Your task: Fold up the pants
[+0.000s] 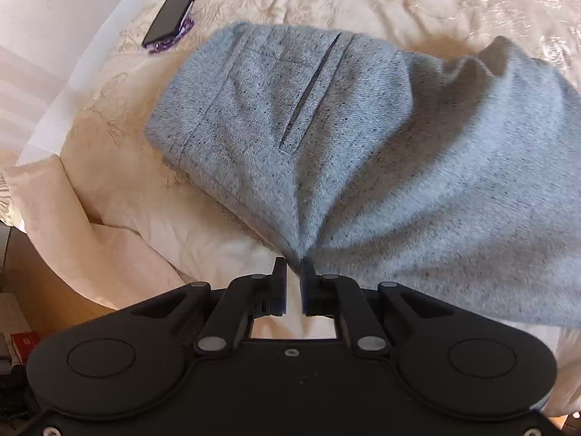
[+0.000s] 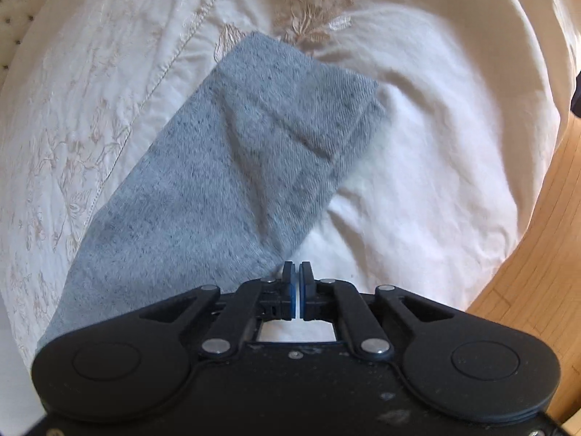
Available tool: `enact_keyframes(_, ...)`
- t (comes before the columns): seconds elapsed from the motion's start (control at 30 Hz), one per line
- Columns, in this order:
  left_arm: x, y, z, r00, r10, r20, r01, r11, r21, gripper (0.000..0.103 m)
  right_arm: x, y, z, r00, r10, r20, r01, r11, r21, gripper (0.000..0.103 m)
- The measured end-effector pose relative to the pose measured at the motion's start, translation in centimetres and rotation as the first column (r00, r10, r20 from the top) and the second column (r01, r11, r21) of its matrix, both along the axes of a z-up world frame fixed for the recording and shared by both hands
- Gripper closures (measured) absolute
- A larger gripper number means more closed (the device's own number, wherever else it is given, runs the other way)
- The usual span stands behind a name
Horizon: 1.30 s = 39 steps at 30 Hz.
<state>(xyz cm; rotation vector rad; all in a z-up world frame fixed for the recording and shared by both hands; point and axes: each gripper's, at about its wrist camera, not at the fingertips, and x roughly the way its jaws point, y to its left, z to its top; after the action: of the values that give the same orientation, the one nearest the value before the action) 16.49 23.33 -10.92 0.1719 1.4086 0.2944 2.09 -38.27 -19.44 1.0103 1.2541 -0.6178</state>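
Bed (image 1: 120,189), 1, cream embroidered cover, carries everything; wood floor (image 2: 526,254) shows past its edge in the right wrist view.

Pants (image 1: 326,138), 1 pair, grey flecked knit, lie on the bed cover. Waist/pocket end is spread in the left wrist view, w/ a slit pocket facing up. The leg end w/ hem (image 2: 254,145) runs out across the cover in the right wrist view.

Step in hand, as I read it: getting a hold on the near edge at both ends, prob. ahead of a lengthwise fold, leg over leg. No fold looks made yet.

Left hand-held gripper (image 1: 293,265): jaws close together w/ a narrow gap. Cloth bunches into a peak right at the tips, so it looks to be pinching the pants edge at the waist end. The grip is thin, tip-only.

Right hand-held gripper (image 2: 297,270): jaws nearly together, only a sliver of light between the pads. The tips sit just beside the leg's near edge, and I see no cloth caught between them, so clenched on nothing.

Next move calls for: the right one to reopen, shift onto the leg edge and take real cloth. Then both lift evenly and carry the near edge over to the far edge. The left could do w/ a deeper bite first, else the knit may slip.

Phone (image 1: 174,11), 1, dark, lies on the bed beyond the pants' waist end, well apart.
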Motion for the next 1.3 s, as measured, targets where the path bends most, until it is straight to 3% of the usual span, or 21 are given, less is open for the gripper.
enact_keyframes(0.1, -1.5, -3.2, 4.2, 0.992, -0.084, 0.097, 0.084, 0.996, 0.004, 0.089, -0.5, -0.2, 2.8, 0.999, 0.028, 0.026, -0.028, 1.0, 0.005, 0.079)
enact_keyframes(0.23, 0.1, -9.8, 5.9, 0.954, -0.215, 0.208, 0.226, 0.973, -0.035, 0.088, 1.4, -0.9, 6.8, 0.979, 0.145, 0.145, -0.113, 0.971, -0.209, 0.068)
enact_keyframes(0.37, 2.3, -17.6, 2.7, 0.915, -0.327, 0.237, 0.362, 0.923, -0.126, 0.086, 5.2, -4.1, 6.4, 0.955, 0.258, 0.149, -0.192, 0.916, -0.352, 0.067)
enact_keyframes(0.43, 1.9, -20.3, 0.1, 0.904, -0.374, 0.209, 0.412, 0.891, -0.189, 0.085, 6.5, -6.0, 5.4, 0.955, 0.27, 0.125, -0.206, 0.904, -0.375, 0.066)
enact_keyframes(0.5, 0.6, -22.1, -3.0, 0.893, -0.432, 0.122, 0.449, 0.863, -0.231, 0.084, 7.4, -7.8, 4.5, 0.956, 0.274, 0.104, -0.215, 0.896, -0.39, 0.066)
enact_keyframes(0.57, -1.0, -22.9, -7.2, 0.885, -0.461, -0.067, 0.432, 0.865, -0.255, 0.087, 8.1, -9.4, 3.5, 0.953, 0.285, 0.105, -0.225, 0.894, -0.389, 0.065)
enact_keyframes(0.6, -2.5, -23.0, -8.9, 0.874, -0.471, -0.123, 0.434, 0.868, -0.239, 0.093, 8.5, -10.0, 3.1, 0.95, 0.293, 0.106, -0.233, 0.894, -0.382, 0.065)
enact_keyframes(0.67, -4.4, -23.2, -8.8, 0.856, -0.513, -0.062, 0.493, 0.848, -0.194, 0.094, 9.3, -11.0, 2.1, 0.939, 0.326, 0.111, -0.27, 0.898, -0.349, 0.064)
enact_keyframes(0.73, -5.0, -23.6, -8.5, 0.848, -0.527, -0.064, 0.511, 0.843, -0.169, 0.094, 9.8, -11.4, 0.9, 0.927, 0.351, 0.128, -0.299, 0.902, -0.31, 0.063)
enact_keyframes(0.87, -3.8, -22.8, -8.8, 0.894, -0.439, -0.086, 0.415, 0.886, -0.208, 0.095, 10.2, -11.5, -2.7, 0.908, 0.402, 0.119, -0.391, 0.914, -0.103, 0.059)
enact_keyframes(0.9, -3.5, -22.6, -8.8, 0.904, -0.417, -0.089, 0.391, 0.894, -0.218, 0.095, 10.0, -11.2, -2.9, 0.897, 0.426, 0.118, -0.416, 0.904, -0.101, 0.059)
enact_keyframes(0.97, -3.2, -22.2, -8.7, 0.919, -0.383, -0.092, 0.355, 0.906, -0.231, 0.095, 9.6, -9.9, -2.2, 0.861, 0.495, 0.119, -0.477, 0.866, -0.151, 0.066)
enact_keyframes(1.0, -3.1, -22.0, -8.7, 0.923, -0.374, -0.092, 0.346, 0.909, -0.233, 0.095, 9.5, -9.1, -1.7, 0.837, 0.537, 0.104, -0.516, 0.838, -0.178, 0.086)
enact_keyframes(1.03, -3.1, -22.0, -8.6, 0.924, -0.372, -0.089, 0.345, 0.91, -0.23, 0.095, 9.4, -8.1, -1.0, 0.804, 0.59, 0.076, -0.563, 0.796, -0.221, 0.092)
enact_keyframes(1.13, -3.6, -22.3, -8.3, 0.924, -0.376, -0.072, 0.355, 0.912, -0.206, 0.096, 7.8, -4.6, 2.6, 0.67, 0.742, -0.034, -0.673, 0.587, -0.45, 0.095)
enact_keyframes(1.17, -3.8, -22.6, -8.3, 0.921, -0.383, -0.066, 0.365, 0.911, -0.192, 0.096, 7.1, -3.6, 3.7, 0.641, 0.764, -0.069, -0.679, 0.523, -0.515, 0.098)
enact_keyframes(1.2, -4.3, -23.1, -8.4, 0.917, -0.393, -0.063, 0.377, 0.91, -0.174, 0.096, 6.5, -3.1, 4.3, 0.633, 0.768, -0.101, -0.674, 0.482, -0.559, 0.1)
enact_keyframes(1.23, -4.1, -23.6, -8.4, 0.911, -0.408, -0.064, 0.395, 0.905, -0.155, 0.096, 6.0, -3.0, 4.3, 0.634, 0.765, -0.113, -0.673, 0.474, -0.568, 0.1)
enact_keyframes(1.3, -4.4, -24.3, -8.3, 0.887, -0.456, -0.07, 0.446, 0.886, -0.125, 0.096, 5.5, -3.7, 2.4, 0.667, 0.734, -0.131, -0.679, 0.525, -0.514, 0.099)
